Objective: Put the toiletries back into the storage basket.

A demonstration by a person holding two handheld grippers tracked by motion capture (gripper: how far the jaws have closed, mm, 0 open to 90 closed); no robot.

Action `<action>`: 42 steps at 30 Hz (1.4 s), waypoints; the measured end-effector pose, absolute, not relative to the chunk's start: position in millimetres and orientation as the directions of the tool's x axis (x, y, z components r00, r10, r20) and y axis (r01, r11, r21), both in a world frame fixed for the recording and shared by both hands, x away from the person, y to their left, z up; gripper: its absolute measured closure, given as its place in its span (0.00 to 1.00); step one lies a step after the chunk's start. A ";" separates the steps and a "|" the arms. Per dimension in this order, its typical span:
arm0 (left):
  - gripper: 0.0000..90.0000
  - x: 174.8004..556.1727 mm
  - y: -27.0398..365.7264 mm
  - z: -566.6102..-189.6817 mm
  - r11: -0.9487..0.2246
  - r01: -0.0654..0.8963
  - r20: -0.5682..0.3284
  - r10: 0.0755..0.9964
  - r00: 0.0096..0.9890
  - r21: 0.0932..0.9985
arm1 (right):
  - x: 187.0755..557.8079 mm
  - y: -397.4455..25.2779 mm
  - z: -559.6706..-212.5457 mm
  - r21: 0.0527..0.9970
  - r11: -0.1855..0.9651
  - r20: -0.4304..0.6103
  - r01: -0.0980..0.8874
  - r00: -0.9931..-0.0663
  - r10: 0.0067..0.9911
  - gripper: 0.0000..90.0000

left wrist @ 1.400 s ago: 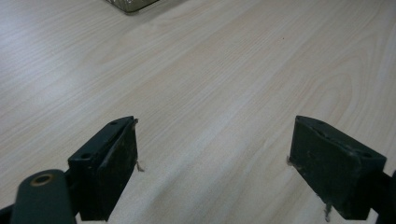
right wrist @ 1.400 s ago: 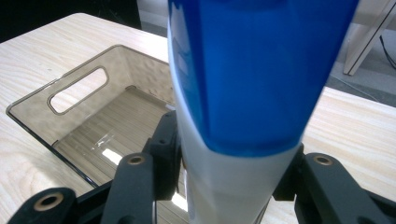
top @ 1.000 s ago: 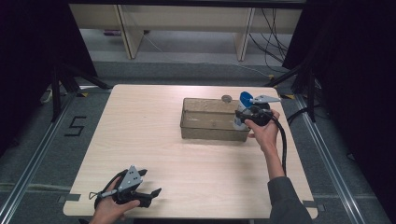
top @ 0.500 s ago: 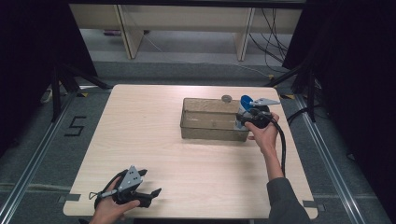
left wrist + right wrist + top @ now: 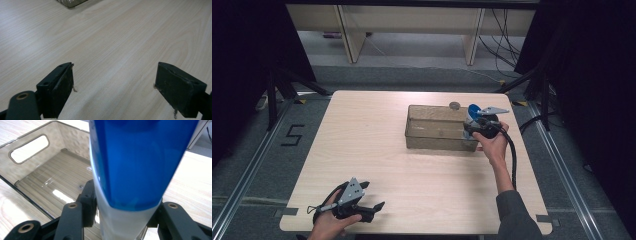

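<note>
Landmark: clear plastic bin (image 5: 437, 131) on the wooden table (image 5: 362, 150), toward the table's far right. A small round grey object (image 5: 454, 105) sits just beyond the bin's far wall; too small to identify. Nothing lies inside the bin in the right gripper view, where its ribbed floor and a handle cutout show.

Right gripper (image 5: 475, 126) is at the bin's right end, over its rim, jaws clamped on a blue-and-white cup (image 5: 130, 170). Cup's long axis runs away from the jaws, white narrow end in the grip, blue wider part outward, tilted up past the bin's right wall.

Left gripper (image 5: 115, 87) is well apart from the bin, at the table's near left edge, jaws spread wide over bare wood, holding nothing.
</note>
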State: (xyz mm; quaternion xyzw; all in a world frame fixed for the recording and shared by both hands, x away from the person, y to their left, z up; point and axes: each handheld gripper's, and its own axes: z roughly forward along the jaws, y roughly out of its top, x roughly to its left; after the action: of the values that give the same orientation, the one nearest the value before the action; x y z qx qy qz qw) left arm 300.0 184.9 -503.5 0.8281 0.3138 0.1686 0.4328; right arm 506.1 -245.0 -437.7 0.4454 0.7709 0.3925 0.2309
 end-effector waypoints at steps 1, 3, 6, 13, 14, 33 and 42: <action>0.16 300.0 184.9 -503.5 -0.428 0.374 0.008 0.666 0.746 0.823 | 506.1 -245.0 -437.7 0.811 0.295 -0.006 0.505 -0.497 0.868 0.62; 0.16 300.0 184.9 -503.7 -0.428 0.374 0.007 0.666 0.746 0.823 | 505.3 -245.7 -439.0 0.807 0.283 0.010 0.518 -0.491 0.871 0.62; 0.16 299.7 184.4 -503.8 -0.426 0.372 0.010 0.669 0.743 0.825 | 504.3 -246.1 -440.9 0.803 0.273 0.021 0.530 -0.483 0.875 0.62; 0.16 299.6 184.2 -504.0 -0.428 0.376 0.011 0.672 0.741 0.822 | 502.2 -246.6 -445.3 0.788 0.257 0.042 0.559 -0.466 0.884 0.62; 0.16 299.6 184.2 -504.0 -0.427 0.376 0.010 0.672 0.740 0.823 | 502.2 -246.6 -445.3 0.788 0.257 0.042 0.559 -0.466 0.884 0.62; 0.16 299.5 184.0 -503.9 -0.430 0.373 0.014 0.670 0.742 0.822 | 502.7 -247.0 -443.2 0.803 0.274 0.009 0.530 -0.470 0.883 0.42; 0.16 299.6 184.2 -503.6 -0.441 0.373 0.023 0.670 0.742 0.817 | 493.6 -249.7 -433.0 0.839 0.194 0.060 0.509 -0.441 0.896 0.32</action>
State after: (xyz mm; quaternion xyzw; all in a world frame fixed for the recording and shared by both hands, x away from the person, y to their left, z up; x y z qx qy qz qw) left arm 299.6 184.2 -503.6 0.8306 0.3139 0.1745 0.4256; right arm 493.6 -249.7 -433.0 0.4761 0.7375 0.4201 0.2302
